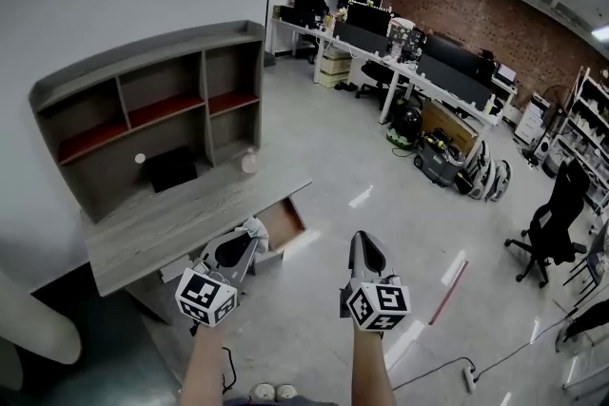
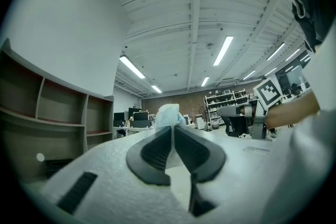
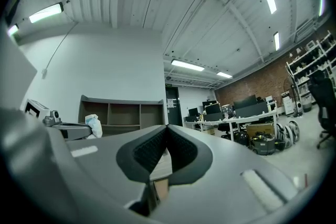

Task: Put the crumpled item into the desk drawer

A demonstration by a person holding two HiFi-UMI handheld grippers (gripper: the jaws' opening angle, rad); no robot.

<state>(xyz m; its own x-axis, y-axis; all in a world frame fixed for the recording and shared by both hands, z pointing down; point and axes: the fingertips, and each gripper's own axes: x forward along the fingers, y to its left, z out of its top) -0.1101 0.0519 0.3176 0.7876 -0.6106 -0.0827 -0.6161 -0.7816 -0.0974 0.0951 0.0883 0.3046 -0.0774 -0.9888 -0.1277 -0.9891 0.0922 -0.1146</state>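
Closest in, the person's two bare arms hold the grippers out in front. The left gripper (image 1: 249,241) has its jaws pressed tight on the crumpled item (image 1: 255,227), a pale, scrunched-up lump with a bit of blue that sticks out past the tips. The right gripper (image 1: 362,241) is next to it, a little apart, and its jaws are closed together with nothing in them. Just past the crumpled item is the desk drawer (image 1: 285,219), pulled open, with a brown inside. The drawer belongs to a grey wooden desk (image 1: 181,219). At the back of the desk stands a shelf unit (image 1: 152,109) with red boards. Far away are long office tables (image 1: 400,62) with dark screens, and a brick wall (image 1: 495,14).
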